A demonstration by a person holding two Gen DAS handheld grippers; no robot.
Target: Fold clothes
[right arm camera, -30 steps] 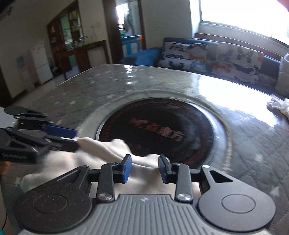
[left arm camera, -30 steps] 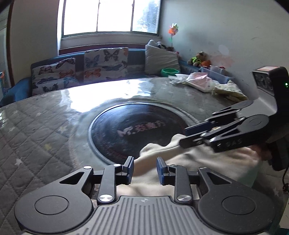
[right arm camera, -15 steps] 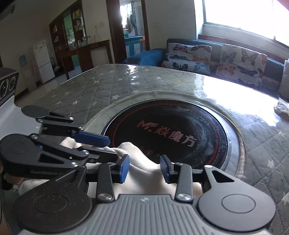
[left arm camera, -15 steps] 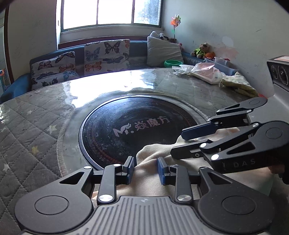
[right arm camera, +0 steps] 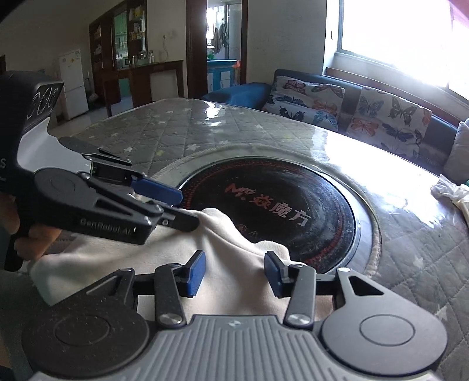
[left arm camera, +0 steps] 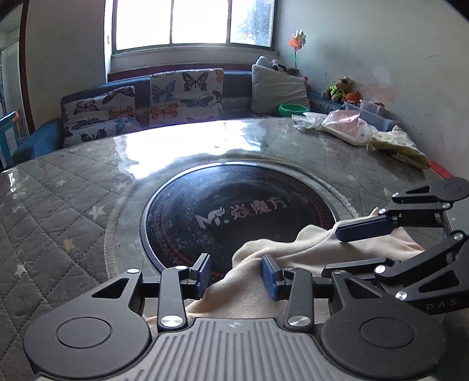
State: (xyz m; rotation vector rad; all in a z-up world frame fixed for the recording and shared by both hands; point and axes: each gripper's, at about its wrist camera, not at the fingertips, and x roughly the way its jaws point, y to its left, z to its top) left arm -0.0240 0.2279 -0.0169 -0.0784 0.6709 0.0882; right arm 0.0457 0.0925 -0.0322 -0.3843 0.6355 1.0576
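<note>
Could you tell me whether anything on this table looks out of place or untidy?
The cream garment lies bunched and rumpled at the near edge, one peak lapping over the black round panel. At the table's far corner sits a loose heap: a pink packet and a crumpled yellowish cloth.

A big bright window (left arm camera: 193, 23) lets in sun. Under the window sits a blue sofa (left arm camera: 234, 80) with butterfly cushions (left arm camera: 186, 92). Far from the window stand a white fridge (right arm camera: 73, 82) and dark shelves (right arm camera: 123, 38).
</note>
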